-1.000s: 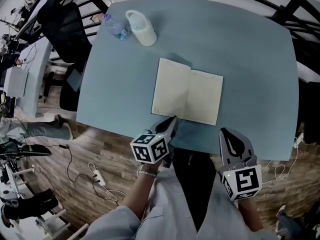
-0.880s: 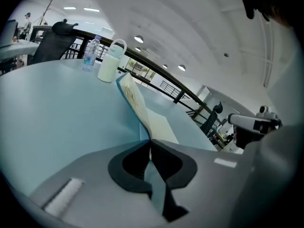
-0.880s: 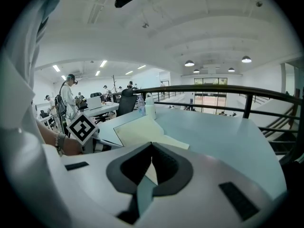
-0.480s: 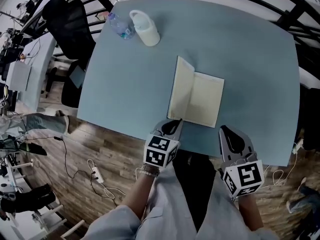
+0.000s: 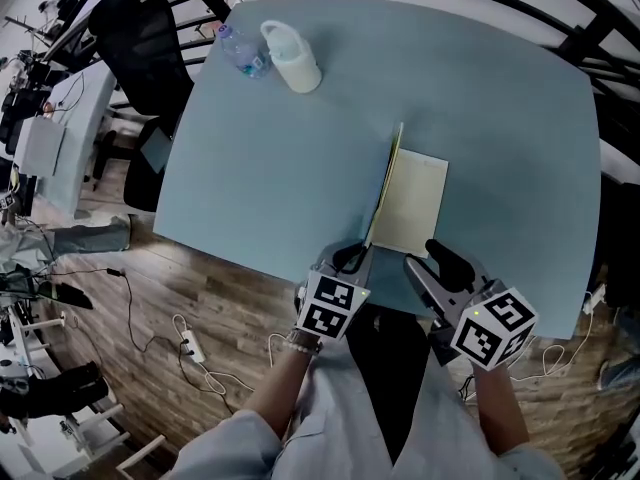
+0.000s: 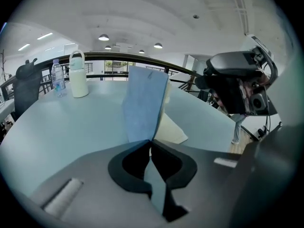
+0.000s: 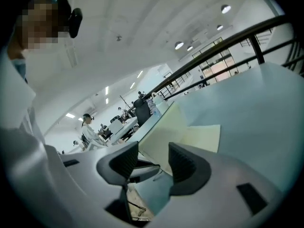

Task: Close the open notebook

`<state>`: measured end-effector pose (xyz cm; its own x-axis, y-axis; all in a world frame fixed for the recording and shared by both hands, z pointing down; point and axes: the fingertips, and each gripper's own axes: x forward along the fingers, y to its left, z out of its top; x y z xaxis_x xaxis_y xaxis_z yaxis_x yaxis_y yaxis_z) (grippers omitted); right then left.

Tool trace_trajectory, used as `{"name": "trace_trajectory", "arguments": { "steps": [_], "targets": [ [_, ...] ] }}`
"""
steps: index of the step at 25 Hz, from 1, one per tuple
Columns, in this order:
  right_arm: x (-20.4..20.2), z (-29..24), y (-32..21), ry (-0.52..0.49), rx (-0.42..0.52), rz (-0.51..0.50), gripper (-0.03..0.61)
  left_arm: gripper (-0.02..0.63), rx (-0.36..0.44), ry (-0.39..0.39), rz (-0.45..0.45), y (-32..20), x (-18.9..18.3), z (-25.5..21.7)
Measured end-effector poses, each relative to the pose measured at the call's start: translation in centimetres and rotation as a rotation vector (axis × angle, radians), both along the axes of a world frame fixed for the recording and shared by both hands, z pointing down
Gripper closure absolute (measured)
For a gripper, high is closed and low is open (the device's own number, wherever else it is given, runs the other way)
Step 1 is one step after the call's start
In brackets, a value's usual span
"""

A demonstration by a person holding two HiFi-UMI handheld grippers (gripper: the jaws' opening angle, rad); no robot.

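While the rounded pale-blue table [image 5: 300, 168] carries little else, the thin notebook [image 5: 420, 203] with cream pages and a blue cover lies at 4 o'clock from table centre, near the front edge. Right half flat, left cover [image 5: 388, 180] standing about upright on the spine. Left gripper [image 5: 352, 256], at the notebook's 7 o'clock corner, is clamped on that cover's near edge. Right gripper [image 5: 420, 254] sits just beside it at 3 o'clock; its jaws have just been opening, now wide apart, nothing between them. White handled jug [image 5: 290, 60] at the table's 11 o'clock. Clear plastic water bottle [image 5: 238, 50] just beside the jug at 9 o'clock.
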<state>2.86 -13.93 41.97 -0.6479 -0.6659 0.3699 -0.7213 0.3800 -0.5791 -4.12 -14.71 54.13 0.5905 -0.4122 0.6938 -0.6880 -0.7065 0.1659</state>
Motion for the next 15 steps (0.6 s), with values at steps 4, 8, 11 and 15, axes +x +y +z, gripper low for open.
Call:
{"name": "trace_trajectory", "arguments": {
  "steps": [4, 8, 11, 15],
  "targets": [
    [-0.3, 1.2, -0.7, -0.026, -0.03, -0.022, 0.393, 0.597, 0.011, -0.05, 0.03, 0.4, 0.6, 0.8],
    [-1.1, 2.2, -0.9, -0.043, -0.06, -0.049, 0.388, 0.597, 0.026, -0.093, 0.066, 0.6, 1.0, 1.2],
    [-1.7, 2.7, -1.0, -0.07, -0.09, -0.069, 0.379, 0.597, 0.049, -0.131, 0.1, 0.7, 1.5, 1.3],
    [-2.1, 3.3, -1.1, -0.077, -0.115, -0.077, 0.374, 0.597, 0.073, -0.169, 0.138, 0.9, 2.2, 1.5]
  ]
}}
